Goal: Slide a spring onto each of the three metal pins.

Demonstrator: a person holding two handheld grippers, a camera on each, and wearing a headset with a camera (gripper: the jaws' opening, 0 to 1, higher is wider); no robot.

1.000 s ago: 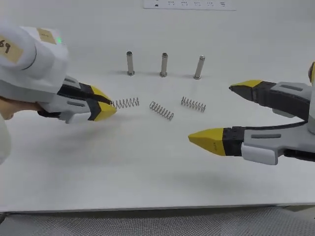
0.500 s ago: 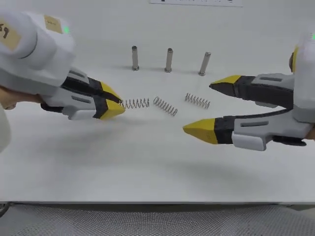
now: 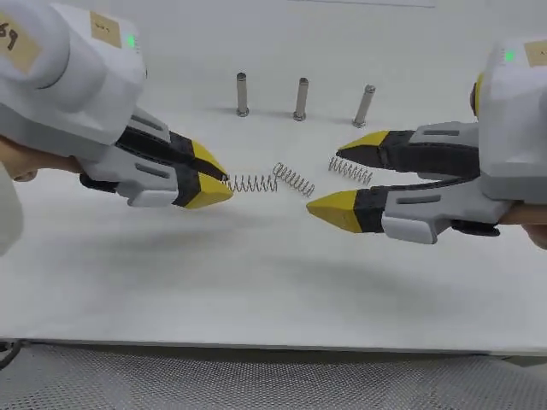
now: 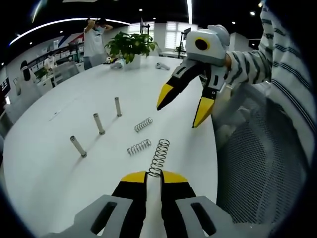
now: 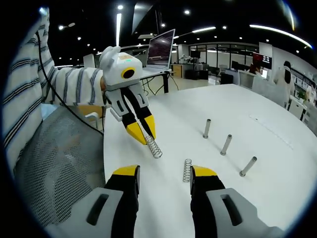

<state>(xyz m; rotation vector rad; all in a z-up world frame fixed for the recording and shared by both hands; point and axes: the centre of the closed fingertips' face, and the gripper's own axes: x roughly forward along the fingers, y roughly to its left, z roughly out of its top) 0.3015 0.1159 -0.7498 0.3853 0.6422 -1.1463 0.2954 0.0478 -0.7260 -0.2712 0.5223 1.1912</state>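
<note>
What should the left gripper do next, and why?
Probably lift its spring and carry it toward the left pin: the left gripper is shut on the spring's end, and that pin stands bare.

Three bare pins (image 3: 301, 99), three springs (image 3: 293, 179) nearby

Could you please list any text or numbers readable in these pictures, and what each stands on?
"69": handwritten on a tan sticker on the left gripper, partly cut by the frame edge.
Smaller sticker on that gripper: too small to read.
Edge sticker on the right gripper: cut off, unreadable.
Laptop screen: blurred, unreadable.
</note>
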